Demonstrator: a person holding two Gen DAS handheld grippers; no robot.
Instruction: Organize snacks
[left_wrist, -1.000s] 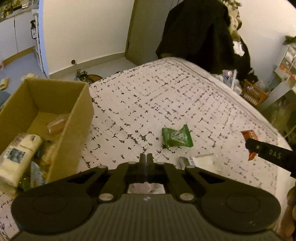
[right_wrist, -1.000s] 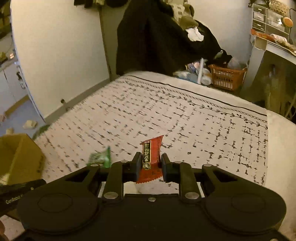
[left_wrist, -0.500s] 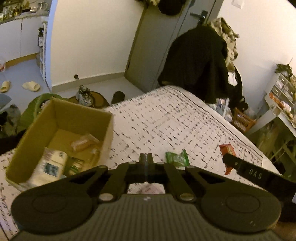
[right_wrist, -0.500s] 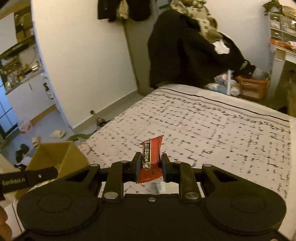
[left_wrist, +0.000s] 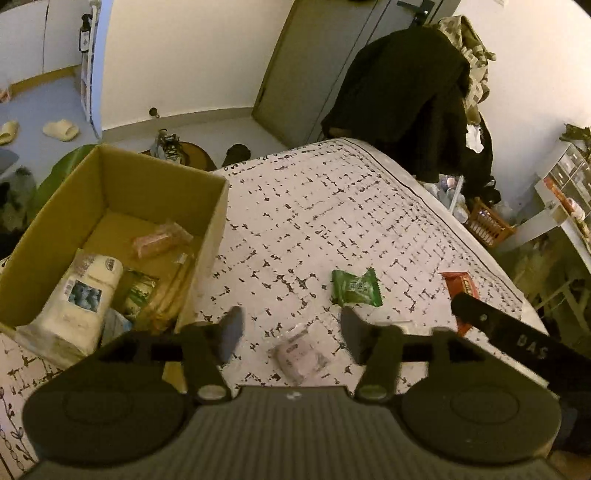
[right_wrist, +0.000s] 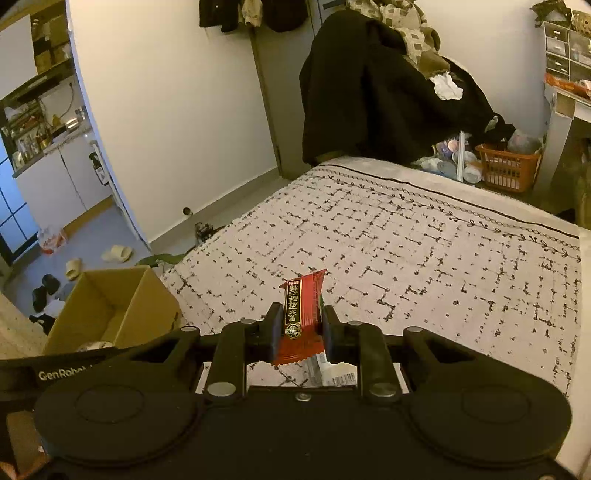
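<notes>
Left gripper (left_wrist: 291, 332) just parted, empty; right gripper (right_wrist: 298, 334) clamping red snack (right_wrist: 301, 314); perhaps-pale packet (left_wrist: 300, 353) beneath.

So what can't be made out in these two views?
- Cardboard box, right view: the contents are hidden by its wall and the left claw's body.
- Pale packet, left view: the label is blurred.
- Red snack bar, left view: the lower end is hidden by the right claw's finger.

"das" shows on the black arm (left_wrist: 524, 341) at four o'clock; "genrobot" reads on the black strap (right_wrist: 55, 371) at eight o'clock, its end cut off.
</notes>
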